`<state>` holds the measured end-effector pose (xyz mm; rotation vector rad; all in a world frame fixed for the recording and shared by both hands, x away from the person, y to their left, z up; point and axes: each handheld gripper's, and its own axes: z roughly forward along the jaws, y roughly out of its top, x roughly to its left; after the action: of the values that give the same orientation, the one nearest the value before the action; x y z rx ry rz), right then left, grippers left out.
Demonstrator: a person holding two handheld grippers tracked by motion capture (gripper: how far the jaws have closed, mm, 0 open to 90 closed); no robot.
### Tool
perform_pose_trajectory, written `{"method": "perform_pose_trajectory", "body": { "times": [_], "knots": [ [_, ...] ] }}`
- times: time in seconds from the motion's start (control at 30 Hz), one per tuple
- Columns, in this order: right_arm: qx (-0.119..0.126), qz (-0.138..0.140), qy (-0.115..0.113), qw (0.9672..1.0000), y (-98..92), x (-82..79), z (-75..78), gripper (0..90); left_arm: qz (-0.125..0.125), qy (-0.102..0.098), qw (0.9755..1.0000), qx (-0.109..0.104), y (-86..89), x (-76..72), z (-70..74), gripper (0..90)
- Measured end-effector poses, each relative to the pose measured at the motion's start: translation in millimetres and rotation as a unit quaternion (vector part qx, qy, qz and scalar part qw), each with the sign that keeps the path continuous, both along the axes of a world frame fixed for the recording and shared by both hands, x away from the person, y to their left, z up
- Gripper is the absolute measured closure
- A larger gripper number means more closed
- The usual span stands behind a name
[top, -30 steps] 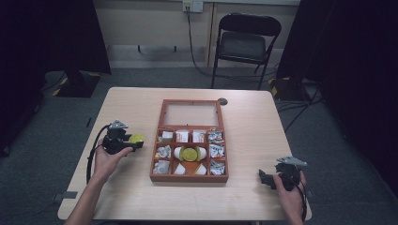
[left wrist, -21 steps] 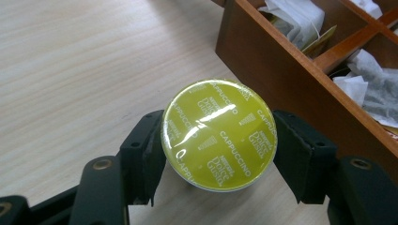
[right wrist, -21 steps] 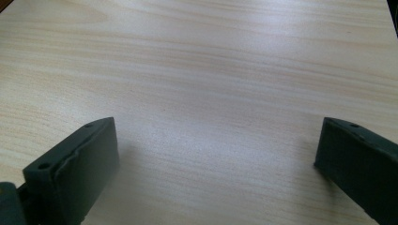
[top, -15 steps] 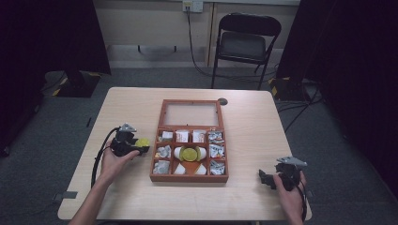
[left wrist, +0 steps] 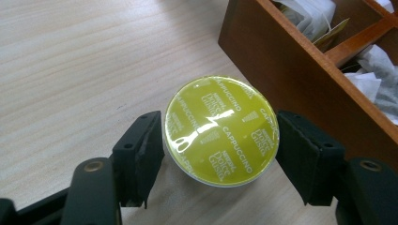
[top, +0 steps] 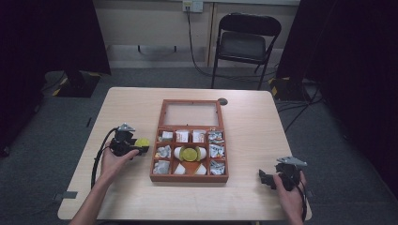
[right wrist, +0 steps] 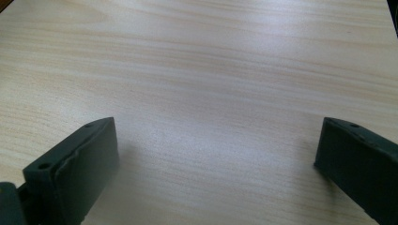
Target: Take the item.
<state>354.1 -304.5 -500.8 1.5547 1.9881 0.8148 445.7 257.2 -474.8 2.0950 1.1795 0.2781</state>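
Note:
A yellow-green cappuccino capsule (left wrist: 220,129) lies lid up on the wooden table, just left of the brown wooden compartment box (top: 153,159). My left gripper (left wrist: 218,119) brackets it, one black pad at each side of the lid. The jaws have just been opening, with the capsule still between them and the pads no longer pressing. In the high view the left gripper (top: 140,147) and the capsule (top: 142,142) sit by the box's left wall. My right gripper (top: 265,178) rests open near the table's front right corner, with bare wood between its fingers (right wrist: 75,164).
The box (left wrist: 281,65) holds white sachets (top: 215,151) in several compartments and a second yellow-green capsule (top: 190,153) in the middle. Its glazed lid (top: 190,114) lies open towards the back. A black folding chair (top: 244,44) stands beyond the table.
My left gripper has carried the capsule to the right, up to the box's left wall, and its pads have eased off the lid. The right gripper has not moved.

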Motion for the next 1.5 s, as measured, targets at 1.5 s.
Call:
{"method": "perform_pose_trajectory", "body": {
  "times": [1.5],
  "knots": [
    [-0.001,0.002,-0.001,1.0,-0.2,0.8,-0.1,0.0,0.079,-0.033,0.9963,0.002,72.1,-58.9,25.9,17.2]
  ]
}}
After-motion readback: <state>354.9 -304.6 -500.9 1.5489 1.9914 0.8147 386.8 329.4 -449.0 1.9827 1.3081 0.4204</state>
